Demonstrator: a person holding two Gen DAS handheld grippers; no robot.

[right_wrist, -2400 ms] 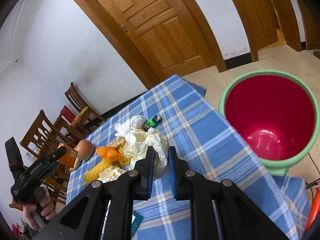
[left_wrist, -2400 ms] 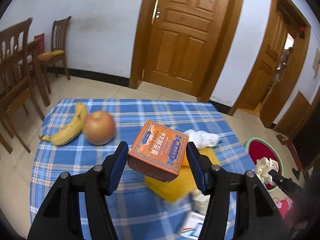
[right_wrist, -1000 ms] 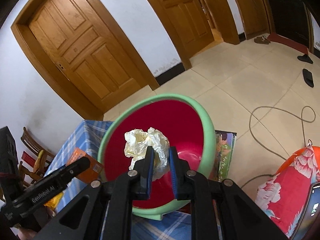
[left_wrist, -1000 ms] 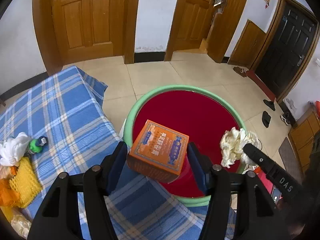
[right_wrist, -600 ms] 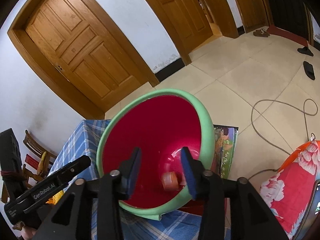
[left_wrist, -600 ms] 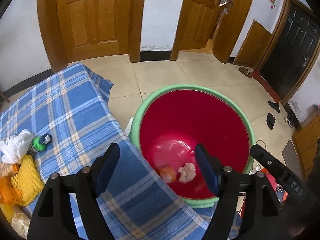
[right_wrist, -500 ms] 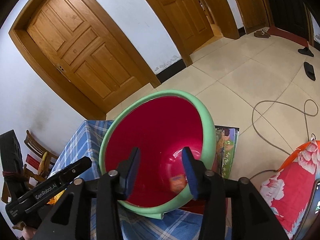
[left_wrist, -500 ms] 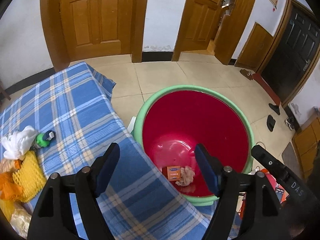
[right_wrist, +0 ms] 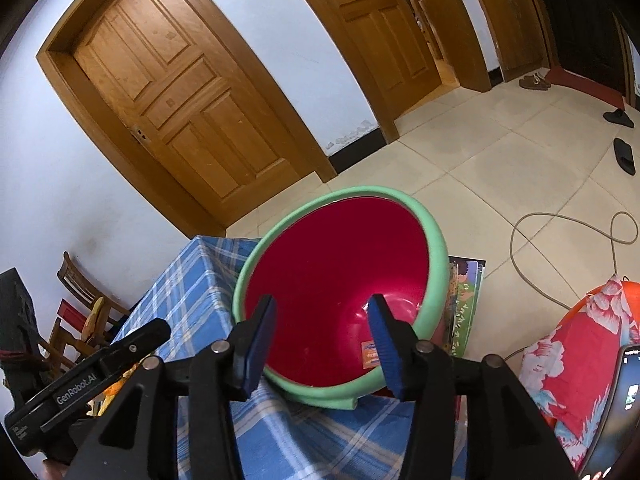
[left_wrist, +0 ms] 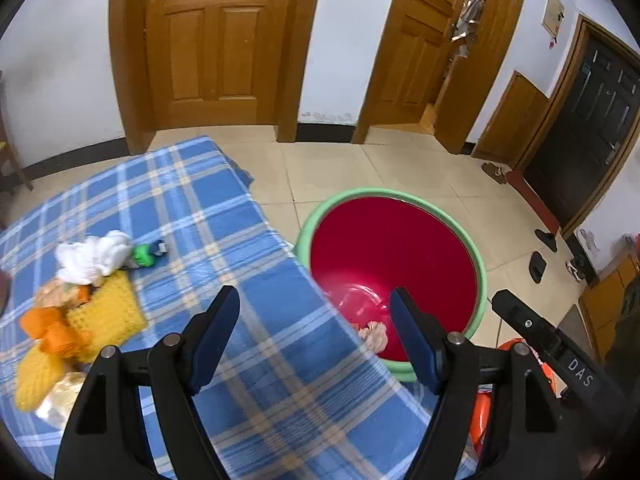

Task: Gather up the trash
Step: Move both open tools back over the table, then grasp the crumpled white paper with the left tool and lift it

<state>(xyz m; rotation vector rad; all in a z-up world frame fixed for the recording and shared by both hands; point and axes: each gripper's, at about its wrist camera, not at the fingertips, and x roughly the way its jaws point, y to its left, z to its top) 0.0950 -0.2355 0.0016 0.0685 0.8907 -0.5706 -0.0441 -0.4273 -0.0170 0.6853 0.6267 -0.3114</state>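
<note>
Two claws hang near one bin, and both are spread wide with nothing between their blue pads: the left claw (left_wrist: pixel 314 334) over the counter's near corner, the right claw (right_wrist: pixel 322 330) right above the bin's mouth. The bin (left_wrist: pixel 478 264) is a round tub, glossy red inside with a pale green rim, standing on the tiled floor just beside the counter (left_wrist: pixel 224 216), which is covered in a blue plaid cloth. Two pieces of trash lie on the bin's bottom: one orange box (right_wrist: pixel 370 354), small and flat-looking with a printed face, seen between the right claw's fingers, and one crumpled pale paper wad (left_wrist: pixel 374 336), seen in the left view at the counter's edge. On the counter, well apart from the bin, one loose heap of trash sits near the left side: one white crumpled tissue (left_wrist: pixel 94 256), one small green item (left_wrist: pixel 146 254) touching it, one yellow foam net (left_wrist: pixel 106 314) just below, one orange scrap (left_wrist: pixel 46 328) beside that, and one pale wrapper (left_wrist: pixel 62 394) at the near edge, blurred. One picture book (right_wrist: pixel 466 300) lies on the floor against the bin's far side, and one grey cable (right_wrist: pixel 568 236) loops across the tiles beyond it.
</note>
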